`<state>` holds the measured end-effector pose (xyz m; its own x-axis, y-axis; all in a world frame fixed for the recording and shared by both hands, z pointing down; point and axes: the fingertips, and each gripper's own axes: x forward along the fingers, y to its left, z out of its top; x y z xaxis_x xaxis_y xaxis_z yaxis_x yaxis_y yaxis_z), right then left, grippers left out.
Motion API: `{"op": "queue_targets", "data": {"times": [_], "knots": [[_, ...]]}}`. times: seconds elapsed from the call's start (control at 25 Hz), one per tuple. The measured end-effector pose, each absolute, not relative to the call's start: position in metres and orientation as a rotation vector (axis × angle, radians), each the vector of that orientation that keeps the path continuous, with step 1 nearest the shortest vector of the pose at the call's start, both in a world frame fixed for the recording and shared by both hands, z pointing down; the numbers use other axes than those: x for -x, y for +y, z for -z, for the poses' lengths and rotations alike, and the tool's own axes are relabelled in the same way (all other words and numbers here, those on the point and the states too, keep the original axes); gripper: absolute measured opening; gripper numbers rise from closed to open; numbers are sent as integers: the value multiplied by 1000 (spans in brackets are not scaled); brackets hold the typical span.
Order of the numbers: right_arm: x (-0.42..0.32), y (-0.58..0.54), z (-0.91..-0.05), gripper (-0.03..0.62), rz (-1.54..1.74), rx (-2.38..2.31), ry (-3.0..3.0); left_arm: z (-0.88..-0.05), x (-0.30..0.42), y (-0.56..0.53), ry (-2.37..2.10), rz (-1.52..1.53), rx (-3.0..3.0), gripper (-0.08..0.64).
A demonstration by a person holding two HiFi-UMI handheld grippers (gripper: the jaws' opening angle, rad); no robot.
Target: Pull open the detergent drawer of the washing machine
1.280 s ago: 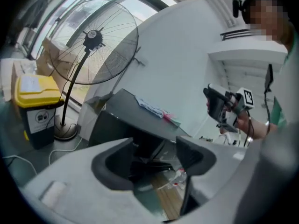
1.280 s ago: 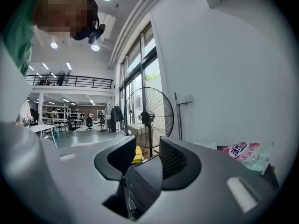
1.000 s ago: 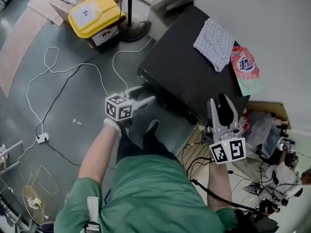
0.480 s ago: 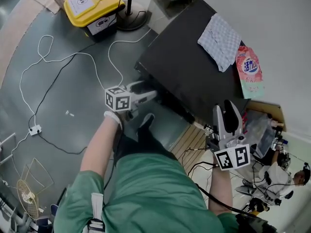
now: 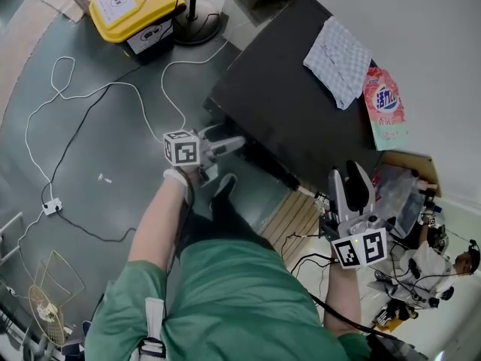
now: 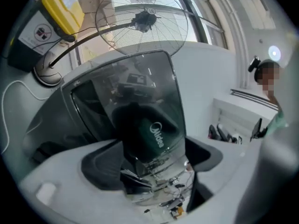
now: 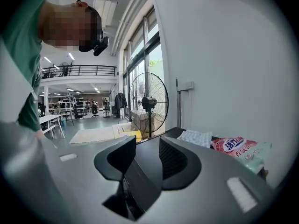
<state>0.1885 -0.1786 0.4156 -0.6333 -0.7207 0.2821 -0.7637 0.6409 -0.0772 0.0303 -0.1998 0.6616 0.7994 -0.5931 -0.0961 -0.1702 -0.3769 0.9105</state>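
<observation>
The black washing machine (image 5: 285, 104) is seen from above. My left gripper (image 5: 233, 143) is at the left end of its front edge. In the left gripper view, a glossy dark drawer front (image 6: 149, 134) with a white logo lies between the jaws of that gripper (image 6: 154, 162). The jaws are opening, and the pads stand wide on either side of it. I cannot tell how far out the drawer is. My right gripper (image 5: 346, 175) hangs beside the machine's right front corner, open with nothing in it (image 7: 147, 160).
A checked cloth (image 5: 337, 51) and a red detergent bag (image 5: 385, 107) lie on the machine's top. A standing fan's base (image 5: 197, 27) and a yellow-lidded bin (image 5: 135, 2) stand to the left. White cables (image 5: 75, 96) and a power strip (image 5: 46, 207) lie on the floor.
The left gripper's marker cube has rolled and the gripper has shifted a little along the machine's front corner. The right gripper has sunk lower beside the machine.
</observation>
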Motion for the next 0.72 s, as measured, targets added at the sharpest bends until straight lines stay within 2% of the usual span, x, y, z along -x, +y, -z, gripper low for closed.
{"op": "queue_targets", "data": {"times": [0.72], "knots": [[-182,-147,-408,155,-277,-1297,-2593,-650,-18,-212,-484,790,-1655,434]]}}
